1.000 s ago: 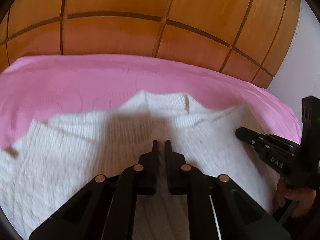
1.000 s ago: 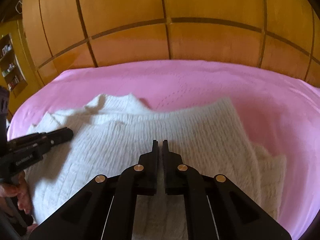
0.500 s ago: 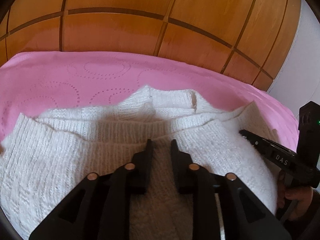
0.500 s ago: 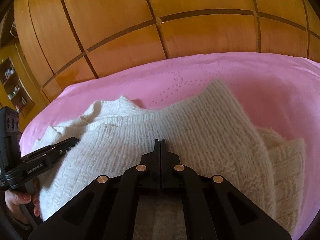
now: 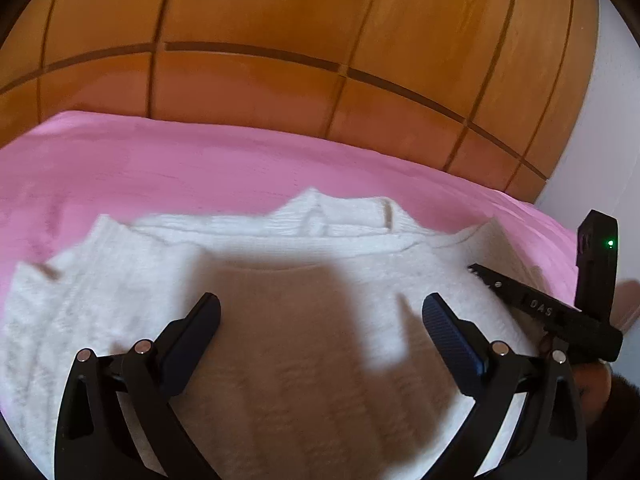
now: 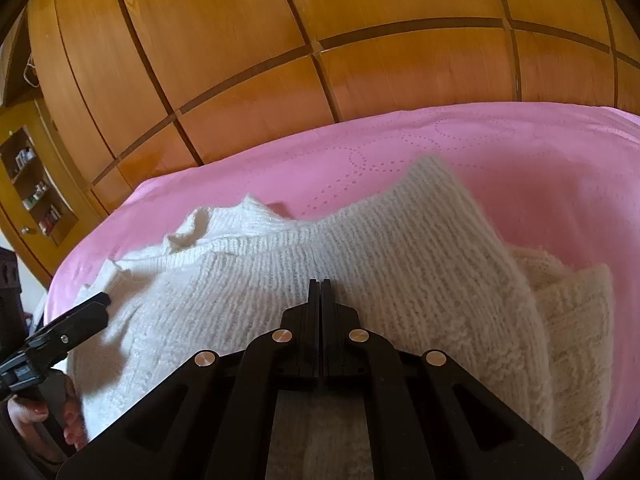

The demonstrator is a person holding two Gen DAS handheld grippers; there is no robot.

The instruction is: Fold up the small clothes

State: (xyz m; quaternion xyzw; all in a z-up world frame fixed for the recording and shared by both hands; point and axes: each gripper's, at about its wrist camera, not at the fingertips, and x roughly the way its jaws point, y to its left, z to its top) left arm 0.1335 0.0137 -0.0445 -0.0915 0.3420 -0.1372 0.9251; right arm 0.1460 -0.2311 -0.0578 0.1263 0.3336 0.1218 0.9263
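Note:
A white knitted sweater (image 5: 304, 344) lies on a pink bedspread (image 5: 160, 168), its lower part folded up over the body and its collar (image 5: 340, 216) towards the headboard. My left gripper (image 5: 320, 312) is wide open just above the folded layer and holds nothing. My right gripper (image 6: 320, 286) has its jaws together over the sweater (image 6: 360, 260); whether knit is pinched between them I cannot tell. It also shows at the right of the left wrist view (image 5: 536, 304). The left gripper shows at the left edge of the right wrist view (image 6: 60, 332).
A wooden panelled headboard (image 5: 280, 60) rises behind the bed. A white wall (image 5: 608, 140) is at the right. A wooden shelf unit (image 6: 32, 184) with small items stands at the left beyond the bed. Pink bedspread (image 6: 500, 148) lies bare beyond the sweater.
My left gripper has opened from shut to wide open and let go of the folded layer. My right gripper stays shut; the sweater's right side has shifted.

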